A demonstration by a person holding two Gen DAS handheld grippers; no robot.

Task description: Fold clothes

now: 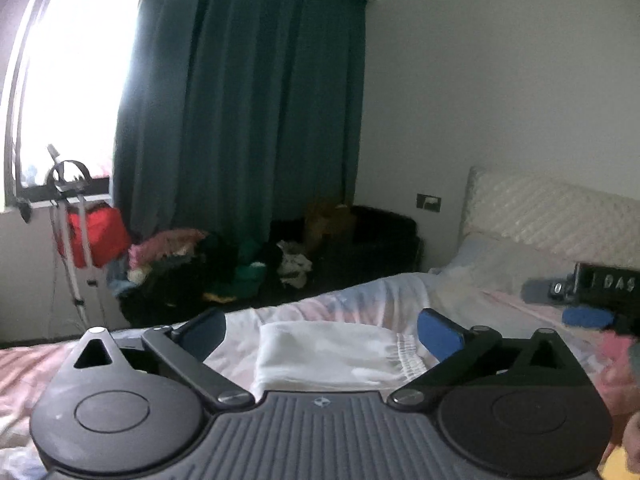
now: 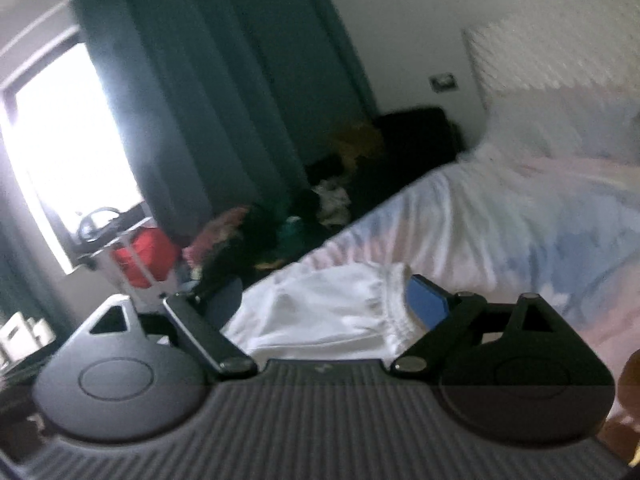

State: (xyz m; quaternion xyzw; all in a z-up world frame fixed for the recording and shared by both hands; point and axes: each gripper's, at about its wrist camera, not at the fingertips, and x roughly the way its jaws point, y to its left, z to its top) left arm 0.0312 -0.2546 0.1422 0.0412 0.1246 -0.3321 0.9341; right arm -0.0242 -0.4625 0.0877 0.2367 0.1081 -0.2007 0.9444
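One readable label, "DAS" on right gripper (image 1: 588,316), remainder cut off

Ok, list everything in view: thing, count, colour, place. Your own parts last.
garment: one, white, folded, on the bed ahead of both grippers
bed: one, pale pink and blue cover
pillow: one, pale, by the headboard
headboard: one, cream, quilted, at the wall
curtain: one, dark teal, beside the window
window: one, bright
clothes pile: one, mixed colours, on the floor under the curtain
red bag: one, red, below the window
stand: one, white, before the red bag
wall switch: one, dark, left of the headboard
left gripper: open, empty
right gripper: open, empty
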